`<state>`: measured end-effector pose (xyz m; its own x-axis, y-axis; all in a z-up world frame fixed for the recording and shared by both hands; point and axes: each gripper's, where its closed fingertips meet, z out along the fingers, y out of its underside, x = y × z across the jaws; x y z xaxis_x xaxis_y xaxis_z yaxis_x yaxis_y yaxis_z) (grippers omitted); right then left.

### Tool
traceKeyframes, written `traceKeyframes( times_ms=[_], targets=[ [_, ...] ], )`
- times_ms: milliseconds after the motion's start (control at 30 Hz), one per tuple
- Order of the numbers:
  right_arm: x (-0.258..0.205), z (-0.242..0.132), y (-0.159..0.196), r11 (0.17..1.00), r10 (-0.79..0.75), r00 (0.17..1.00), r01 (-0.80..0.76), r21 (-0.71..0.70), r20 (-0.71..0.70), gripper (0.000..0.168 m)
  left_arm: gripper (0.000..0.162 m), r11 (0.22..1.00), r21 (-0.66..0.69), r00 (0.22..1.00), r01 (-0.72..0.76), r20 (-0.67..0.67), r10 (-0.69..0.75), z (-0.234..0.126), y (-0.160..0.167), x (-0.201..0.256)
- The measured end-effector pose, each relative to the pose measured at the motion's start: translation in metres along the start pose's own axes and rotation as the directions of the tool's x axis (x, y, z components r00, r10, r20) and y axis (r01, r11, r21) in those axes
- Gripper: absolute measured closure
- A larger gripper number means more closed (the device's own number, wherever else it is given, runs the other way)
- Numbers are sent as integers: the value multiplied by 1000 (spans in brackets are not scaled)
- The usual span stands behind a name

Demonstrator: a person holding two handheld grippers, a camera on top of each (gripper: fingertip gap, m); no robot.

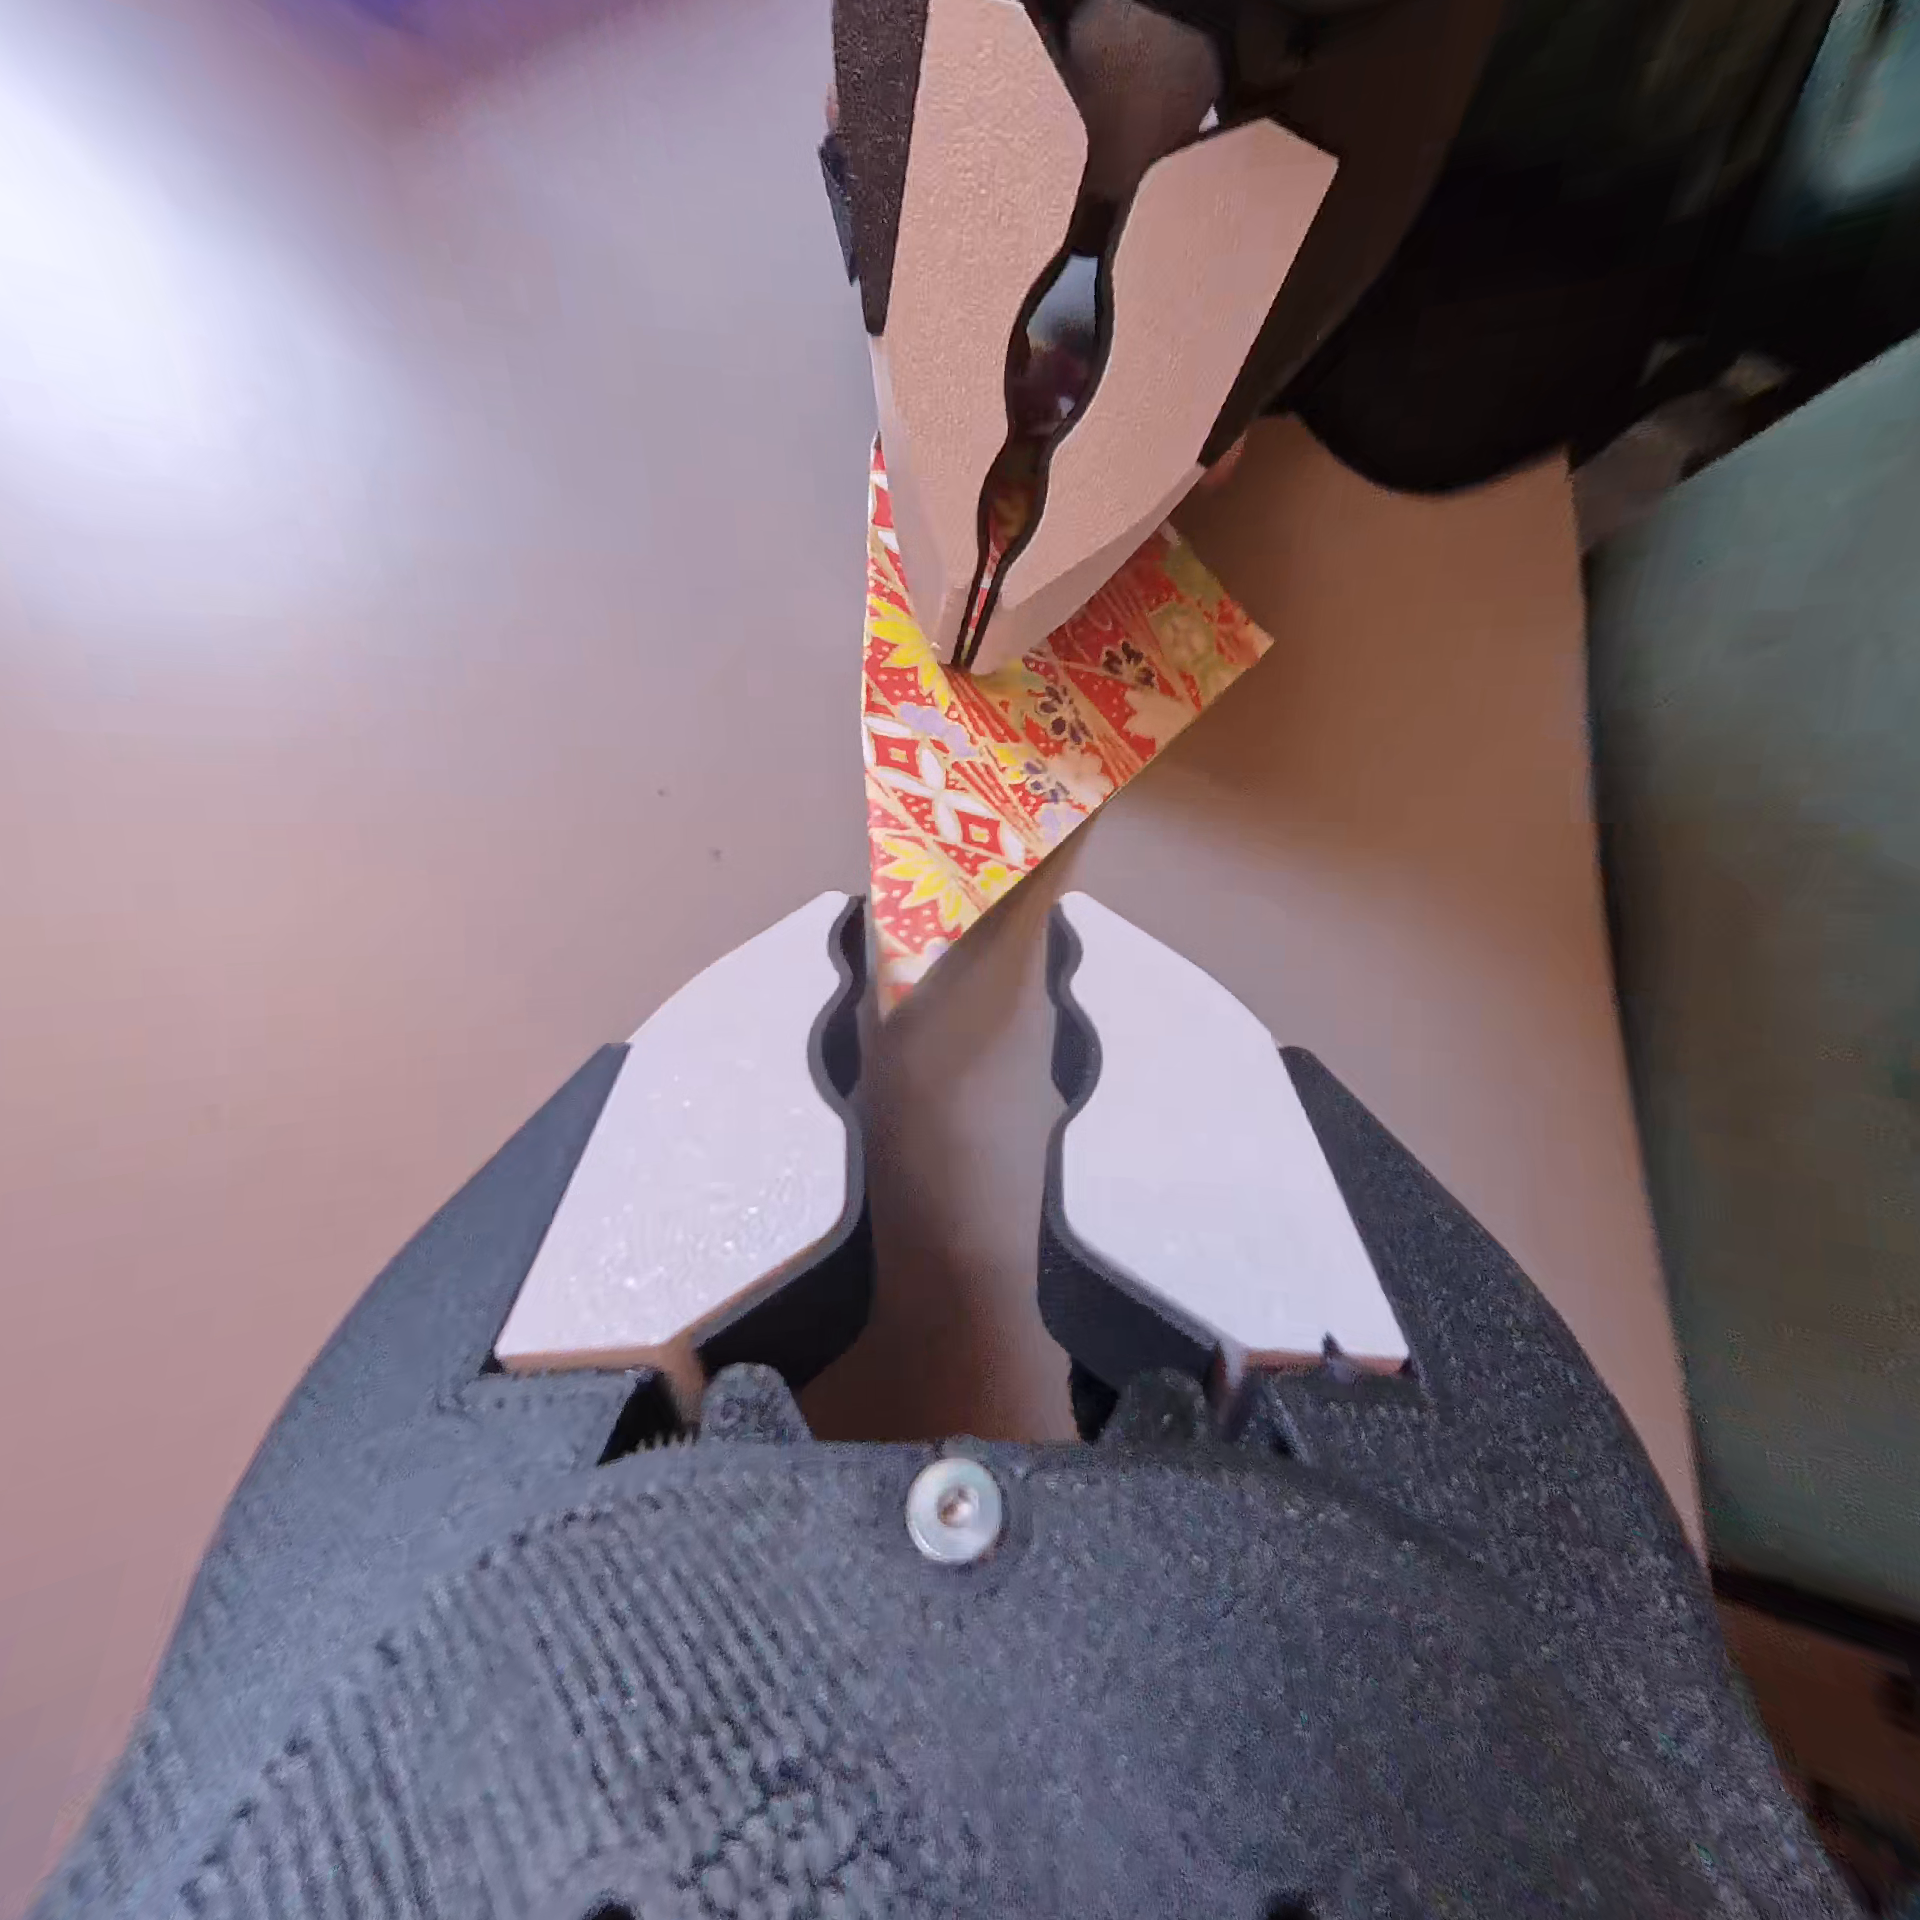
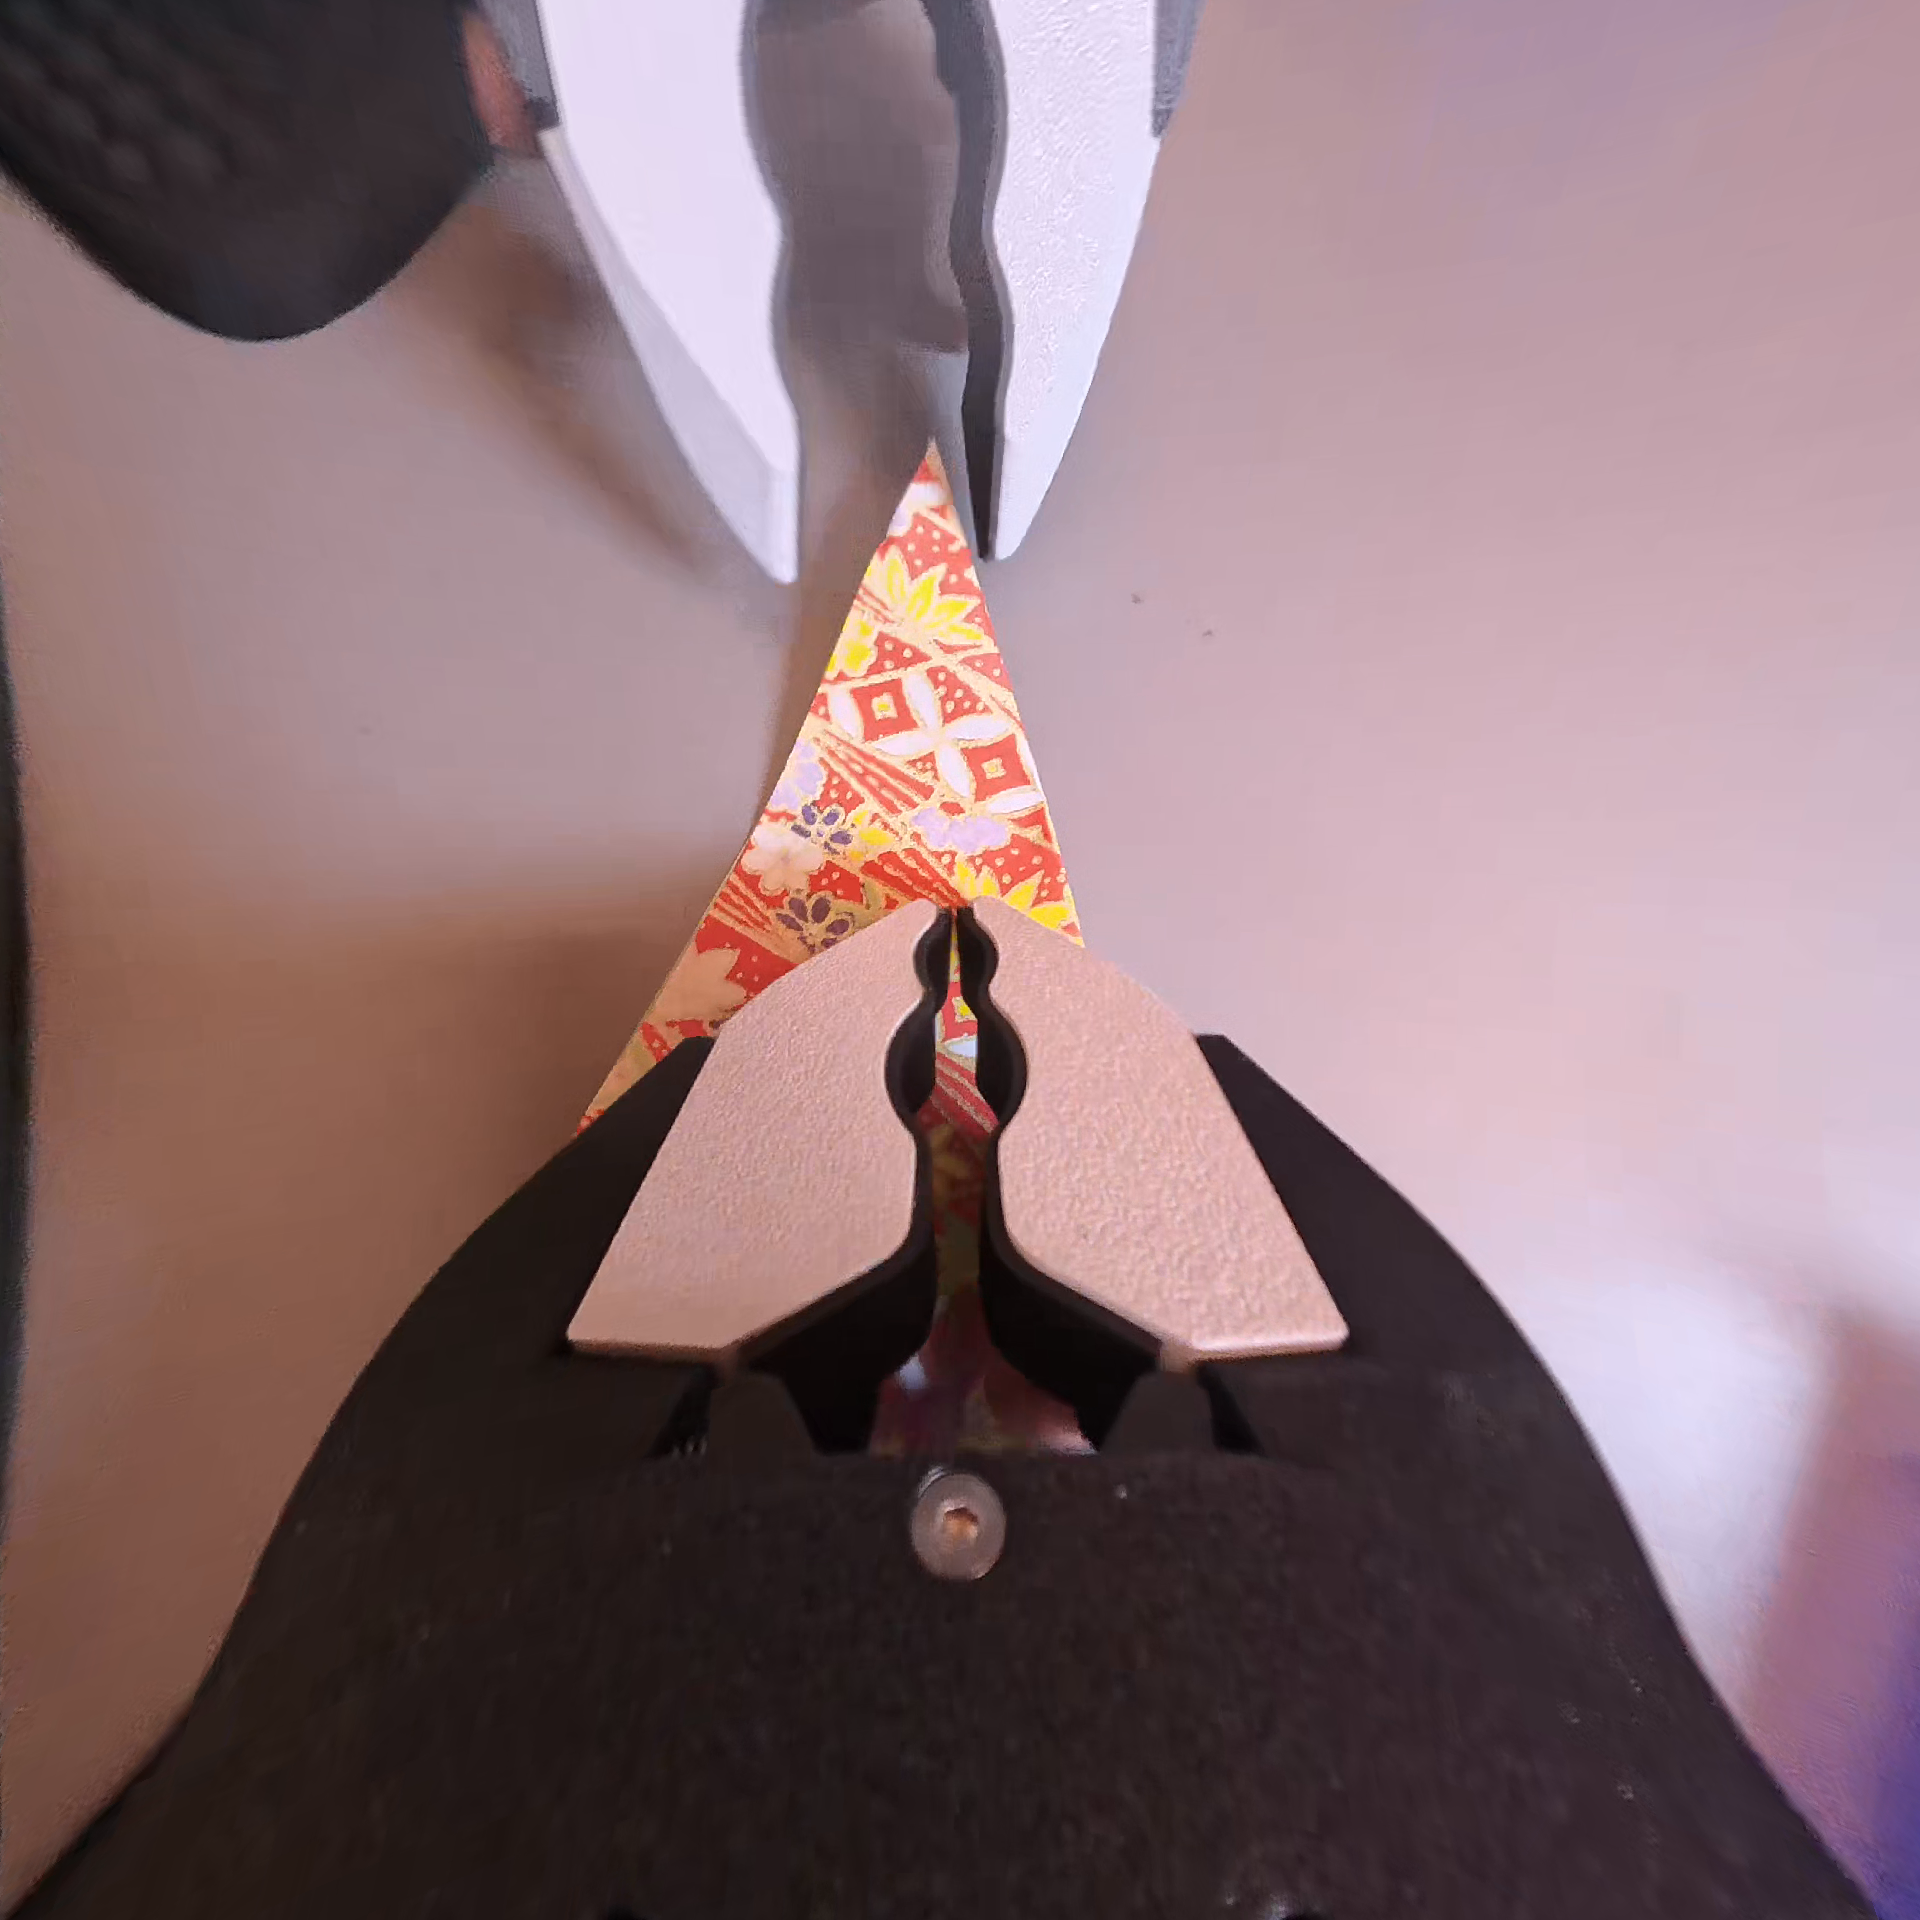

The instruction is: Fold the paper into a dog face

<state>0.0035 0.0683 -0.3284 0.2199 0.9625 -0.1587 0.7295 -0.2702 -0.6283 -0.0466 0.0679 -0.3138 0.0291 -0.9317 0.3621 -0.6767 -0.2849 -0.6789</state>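
Paper (image 1: 966, 790) red/yellow/gold w/ white-lilac floral & diamond print; tool (image 2: 958, 914) black w/ beige plates; table (image 1: 364, 831) pinkish-beige.

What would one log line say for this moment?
right hand-held gripper: shut on patterned paper | left hand-held gripper: open at paper's tip | surface: table
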Motion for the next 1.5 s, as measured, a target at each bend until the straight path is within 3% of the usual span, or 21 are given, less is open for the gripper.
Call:
traceKeyframes(
  times_ms=[200, 367, 667, 933, 1500],
  targets=[
    [1, 0, 0, 999, 40, 998, -39, 12, -40, 168, 131, 979, 86, 983, 183, -38, -181, 5, -10, 5],
    [1, 0, 0, 998, 61, 996, -59, 21, -69, 168, 149, 975, 87, 978, 204, 13, -206, 13, -13, 2],
    [2, 1, -1, 995, 95, 990, -93, 21, -103, 168, 161, 998, 59, 987, 6, 160, -16, 22, -31, 11],
    [2, 1, -1, 991, 132, 987, -129, 29, -95, 168, 162, 980, -121, 940, -155, 288, 184, 45, -23, 13],
    [1, 1, -1, 992, 128, 990, -126, 33, -63, 168, 162, 969, -171, 922, -176, 316, 223, 50, -18, 12]
  ],
)
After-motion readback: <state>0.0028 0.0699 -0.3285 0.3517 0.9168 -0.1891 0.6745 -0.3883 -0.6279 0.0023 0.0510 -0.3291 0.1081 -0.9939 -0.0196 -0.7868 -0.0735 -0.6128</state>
